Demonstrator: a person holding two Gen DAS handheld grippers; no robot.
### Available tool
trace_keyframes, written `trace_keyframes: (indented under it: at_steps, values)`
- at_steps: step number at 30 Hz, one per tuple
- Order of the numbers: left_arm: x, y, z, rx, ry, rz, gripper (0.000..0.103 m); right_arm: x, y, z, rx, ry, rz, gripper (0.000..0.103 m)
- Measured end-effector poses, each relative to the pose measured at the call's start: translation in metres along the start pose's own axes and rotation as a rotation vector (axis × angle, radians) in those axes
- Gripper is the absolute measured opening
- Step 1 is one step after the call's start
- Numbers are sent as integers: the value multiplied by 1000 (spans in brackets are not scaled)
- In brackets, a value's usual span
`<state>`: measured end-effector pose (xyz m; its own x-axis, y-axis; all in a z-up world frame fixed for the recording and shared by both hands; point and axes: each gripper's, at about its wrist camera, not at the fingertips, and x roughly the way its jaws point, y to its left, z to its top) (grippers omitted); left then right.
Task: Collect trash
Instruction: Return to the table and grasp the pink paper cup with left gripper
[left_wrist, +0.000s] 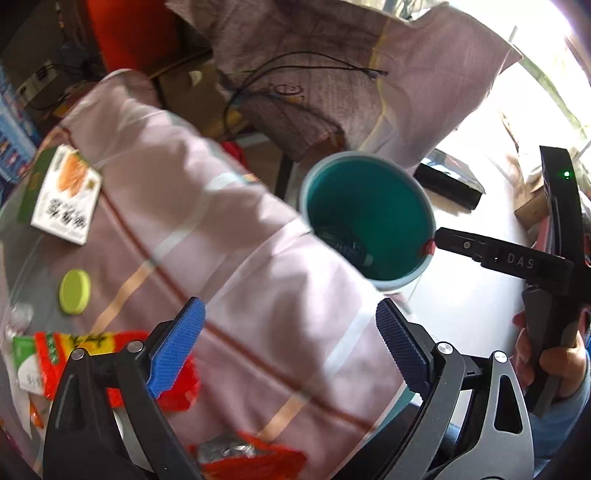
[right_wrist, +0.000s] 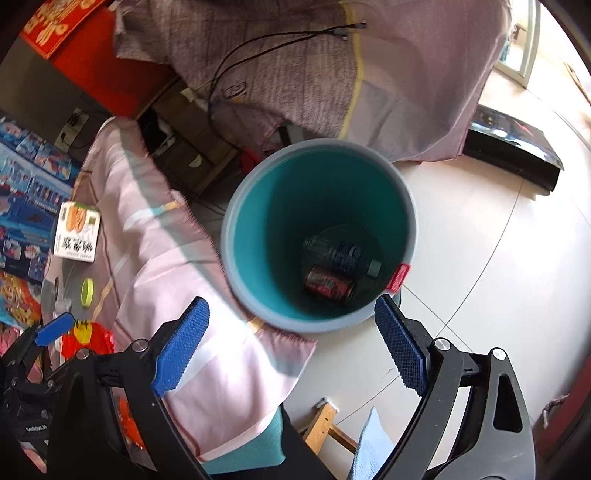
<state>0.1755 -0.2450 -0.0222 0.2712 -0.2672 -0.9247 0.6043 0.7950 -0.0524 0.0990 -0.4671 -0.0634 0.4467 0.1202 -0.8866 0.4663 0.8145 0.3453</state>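
A teal bin (right_wrist: 410, 206) stands on the floor beside the cloth-covered table; it also shows in the left wrist view (left_wrist: 428, 206). Inside lie a dark bottle (right_wrist: 340, 254) and a red can (right_wrist: 327, 284). My right gripper (right_wrist: 291, 339) is open and empty above the bin's near rim. My left gripper (left_wrist: 290, 343) is open and empty over the pink cloth (left_wrist: 221, 240). On the table lie a red snack wrapper (left_wrist: 66, 354), a green lid (left_wrist: 75, 291) and a white-green box (left_wrist: 62, 195). The right gripper's body (left_wrist: 517, 260) shows at the right of the left wrist view.
A grey-pink draped sheet (right_wrist: 369, 74) with a black cable (right_wrist: 258, 48) hangs behind the bin. A black flat object (right_wrist: 513, 147) lies on the white tiled floor (right_wrist: 498, 277). A wooden stool leg (right_wrist: 325, 421) is below the table edge.
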Motion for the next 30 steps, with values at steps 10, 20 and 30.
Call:
trace_keyframes:
  at_steps: [10, 20, 30]
  values:
    - [-37, 61, -75, -55, -14, 49, 94, -14, 65, -43, -146, 28, 15, 87]
    - [-45, 102, -162, -66, 26, 84, 94, -7, 125, -84, -282, 90, 25, 87]
    - [-32, 91, -216, 18, 96, 74, 94, 7, 148, -114, -330, 147, 25, 87]
